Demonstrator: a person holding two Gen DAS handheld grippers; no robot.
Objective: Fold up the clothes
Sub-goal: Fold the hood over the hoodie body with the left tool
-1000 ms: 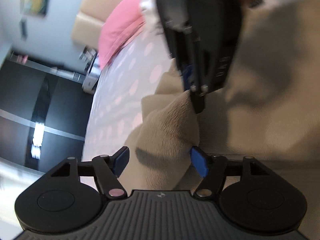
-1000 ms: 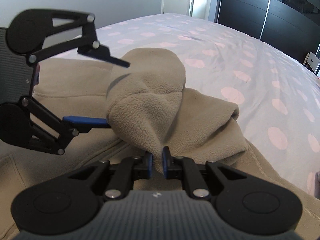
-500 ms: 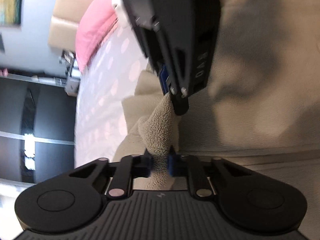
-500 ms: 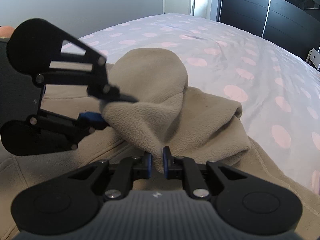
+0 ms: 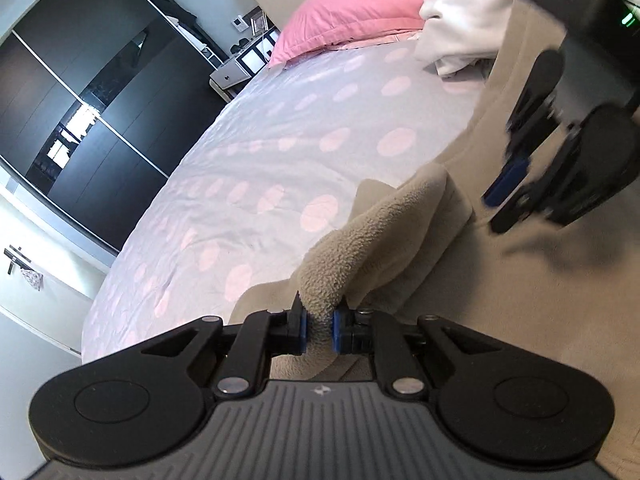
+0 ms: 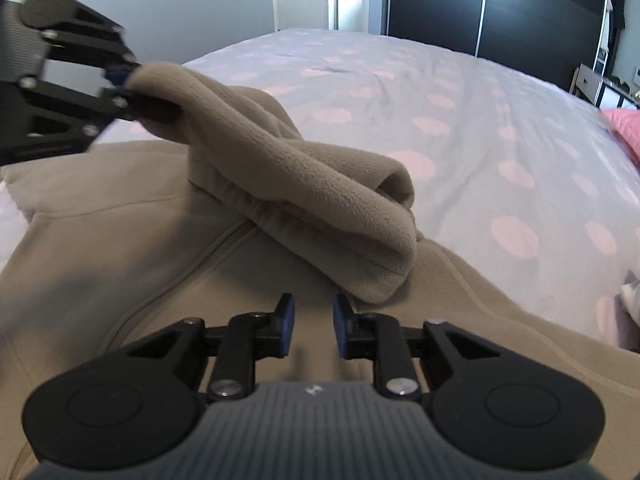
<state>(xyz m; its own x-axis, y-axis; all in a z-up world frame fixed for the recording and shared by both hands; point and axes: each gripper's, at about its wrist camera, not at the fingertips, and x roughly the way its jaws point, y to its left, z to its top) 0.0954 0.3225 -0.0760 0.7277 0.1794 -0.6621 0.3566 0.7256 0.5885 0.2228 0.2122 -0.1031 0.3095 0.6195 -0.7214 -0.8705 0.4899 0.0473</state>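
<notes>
Beige fleece garment (image 6: 120, 248) lies spread on the bed (image 6: 460, 104), body flat on the dotted sheet, seams up toward the right wrist camera. One part of it, a hood or sleeve (cannot tell which), is bunched into a thick roll (image 6: 320, 200) lying across the upper body of the garment

Left gripper (image 5: 320, 326): jaws closed down on the end of that roll, fleece filling the narrow gap between the blue pads. From the right wrist view the gripped end is raised off the bed while the far end of the roll rests on the garment body, so the roll slopes down from the grip. Judgement: end is held high to keep the bunched part clear of the flat body so it can be straightened or laid over as a fold

Right gripper (image 6: 314, 326): jaws parted by a small gap, nothing between them, fleece body just below and ahead. In the left wrist view it hangs above the garment, casting a shadow on it, blurred. Judgement: free hand placed near the roll's lower end, ready either to pin the body flat or to take a second hold

Pink pillow (image 5: 360, 12) and a white heap of cloth (image 5: 460, 20) sit at the head of the bed, well apart from the work; dark wardrobe (image 5: 80, 112) alongside

Garment not yet a compact fold: body wide open, roll unflattened
</notes>
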